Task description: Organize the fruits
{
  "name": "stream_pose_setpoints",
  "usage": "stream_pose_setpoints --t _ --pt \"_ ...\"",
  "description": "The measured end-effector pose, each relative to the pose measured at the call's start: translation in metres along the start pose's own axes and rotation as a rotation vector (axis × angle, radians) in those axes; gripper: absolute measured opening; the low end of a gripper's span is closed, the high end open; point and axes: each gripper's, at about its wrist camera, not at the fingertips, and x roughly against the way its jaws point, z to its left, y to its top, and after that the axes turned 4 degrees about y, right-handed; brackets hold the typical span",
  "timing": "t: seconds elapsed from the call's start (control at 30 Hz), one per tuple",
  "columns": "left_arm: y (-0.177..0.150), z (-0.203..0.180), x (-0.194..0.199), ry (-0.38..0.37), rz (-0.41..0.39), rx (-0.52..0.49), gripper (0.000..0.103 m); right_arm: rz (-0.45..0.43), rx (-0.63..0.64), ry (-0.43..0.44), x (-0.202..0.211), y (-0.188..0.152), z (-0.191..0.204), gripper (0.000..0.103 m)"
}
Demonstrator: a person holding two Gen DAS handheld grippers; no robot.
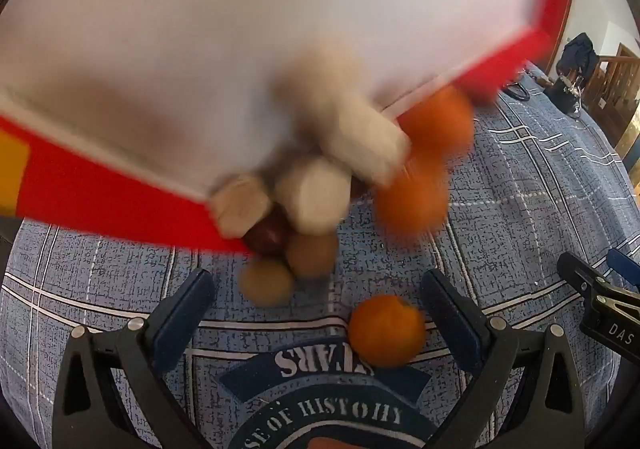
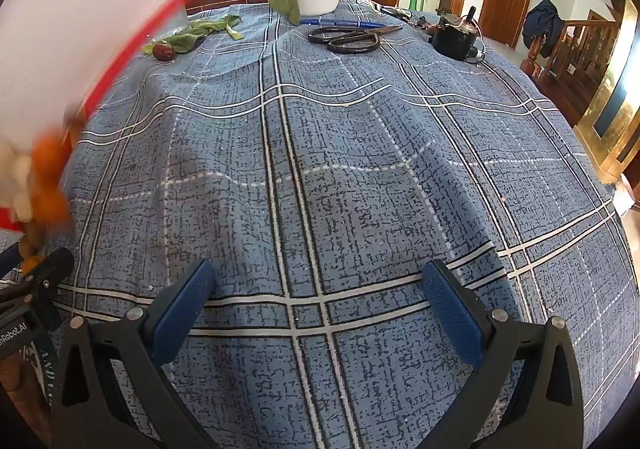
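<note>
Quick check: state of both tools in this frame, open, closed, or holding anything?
Left tool: open, holding nothing; an orange lies on the cloth between its fingers, ungripped.
Right tool: open, empty, only tablecloth ahead.

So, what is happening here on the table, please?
A red-rimmed white tray is tipped over the blue plaid tablecloth, and blurred produce is spilling off its edge: orange round fruits, pale cream chunks, a dark red fruit and brown round ones. One orange fruit already lies on the cloth by the open left claw. The right claw hangs open above bare cloth, holding nothing.
</note>
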Motion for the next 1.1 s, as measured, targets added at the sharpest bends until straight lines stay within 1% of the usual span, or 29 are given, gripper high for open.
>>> stream_pose_setpoints --t 1.1 --pt "0.0018 0.0034 0.0003 0.000 0.000 0.000 0.102 0.003 -0.001 -0.001 -0.0015 0.0000 0.0001 0.103"
